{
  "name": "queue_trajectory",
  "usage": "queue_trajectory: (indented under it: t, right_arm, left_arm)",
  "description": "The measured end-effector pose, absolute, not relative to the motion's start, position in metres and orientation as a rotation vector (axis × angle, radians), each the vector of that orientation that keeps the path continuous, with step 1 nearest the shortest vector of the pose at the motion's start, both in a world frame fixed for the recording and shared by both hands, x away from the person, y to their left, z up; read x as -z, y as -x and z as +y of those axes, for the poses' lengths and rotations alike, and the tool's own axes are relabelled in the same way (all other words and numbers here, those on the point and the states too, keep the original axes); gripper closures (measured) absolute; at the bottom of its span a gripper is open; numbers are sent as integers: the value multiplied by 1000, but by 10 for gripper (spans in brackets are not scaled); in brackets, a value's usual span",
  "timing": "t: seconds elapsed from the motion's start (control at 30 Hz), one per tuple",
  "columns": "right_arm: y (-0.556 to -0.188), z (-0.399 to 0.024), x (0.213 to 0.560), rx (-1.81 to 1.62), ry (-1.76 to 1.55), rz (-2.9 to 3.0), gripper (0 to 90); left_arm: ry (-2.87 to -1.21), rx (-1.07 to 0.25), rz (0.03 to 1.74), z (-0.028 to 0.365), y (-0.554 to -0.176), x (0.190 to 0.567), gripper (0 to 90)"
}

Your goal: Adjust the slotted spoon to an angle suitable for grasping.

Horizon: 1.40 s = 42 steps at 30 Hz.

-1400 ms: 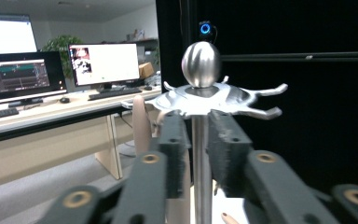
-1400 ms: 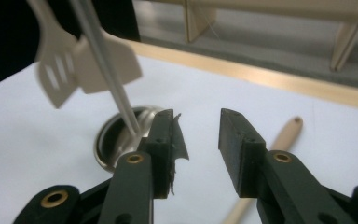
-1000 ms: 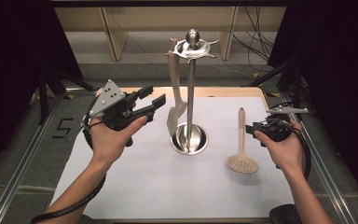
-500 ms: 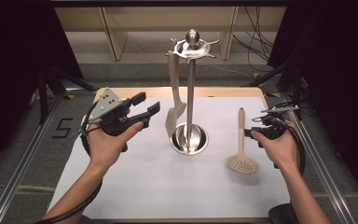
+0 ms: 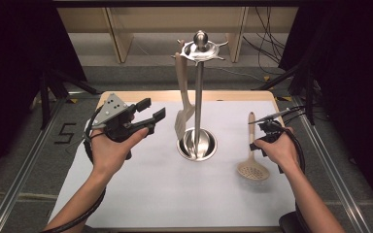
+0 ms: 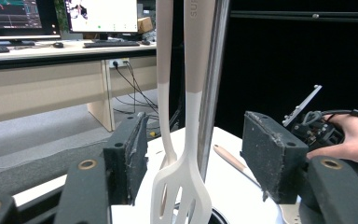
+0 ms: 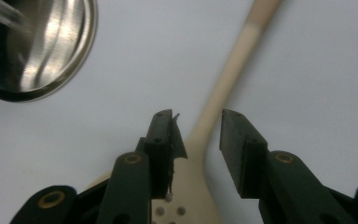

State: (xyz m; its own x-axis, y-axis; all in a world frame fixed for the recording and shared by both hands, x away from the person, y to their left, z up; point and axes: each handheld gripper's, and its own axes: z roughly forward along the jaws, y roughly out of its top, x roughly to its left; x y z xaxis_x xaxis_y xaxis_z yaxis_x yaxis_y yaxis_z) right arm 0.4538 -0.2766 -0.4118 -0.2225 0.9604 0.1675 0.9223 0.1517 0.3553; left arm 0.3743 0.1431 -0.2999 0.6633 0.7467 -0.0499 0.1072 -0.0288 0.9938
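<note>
A steel utensil stand [image 5: 197, 145] rises from the middle of the white mat. A pale slotted spatula [image 5: 182, 116] hangs from its top ring. My left gripper [image 5: 150, 112] is held up left of the stand, open, its jaws having just widened; it looks at the spatula [image 6: 182, 186] and the pole [image 6: 213, 84] from a distance. A pale skimmer spoon [image 5: 252, 169] lies flat to the right. My right gripper [image 5: 256, 142] hangs over its handle; its jaws have been closing and straddle the spoon's neck [image 7: 216, 93] without pressing on it. Between them nothing is gripped.
The white mat [image 5: 141, 194] covers a wooden table whose far edge [image 5: 150, 96] shows. The stand's round base [image 7: 37, 46] lies close to the right gripper. Dark frame legs and cables stand beyond the table. The person's right hand [image 6: 349, 140] shows past the pole.
My right hand has sunk and shifted left onto the spoon's handle, its jaws narrowing. My left gripper has stayed beside the stand, its jaws slightly wider.
</note>
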Motion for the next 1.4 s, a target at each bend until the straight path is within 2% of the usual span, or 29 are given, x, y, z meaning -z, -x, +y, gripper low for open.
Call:
queue_trajectory:
  t: [0.27,0.57,0.8,0.9,1.1,1.23,1.3,1.33,1.4]
  right_arm:
    - [-459,-279,427,-588,-1989,2262,609]
    - [-466,-270,440,-553,-2046,2242,609]
    - [-473,-271,449,-465,-2066,2258,668]
    - [-471,-265,449,-486,-2224,2204,703]
    - [-467,-281,447,-399,-2138,2333,787]
    - [-455,-286,446,-339,-2058,2367,788]
    - [-444,-281,444,-313,-2187,2315,788]
    - [-441,-288,444,-295,-2042,2404,788]
    - [-433,-287,441,-236,-2019,2448,786]
  left_arm:
    - [-1547,-569,746,144,-382,306,401]
    - [-1548,-573,758,147,-383,306,401]
    - [-1551,-568,762,148,-383,307,401]
    - [-1554,-569,762,149,-383,307,402]
    - [-1559,-567,768,150,-384,308,404]
    - [-1560,-566,766,150,-385,308,404]
    - [-1562,-566,767,150,-384,309,404]
    - [-1563,-566,767,149,-385,309,404]
    - [-1565,-566,767,149,-385,309,404]
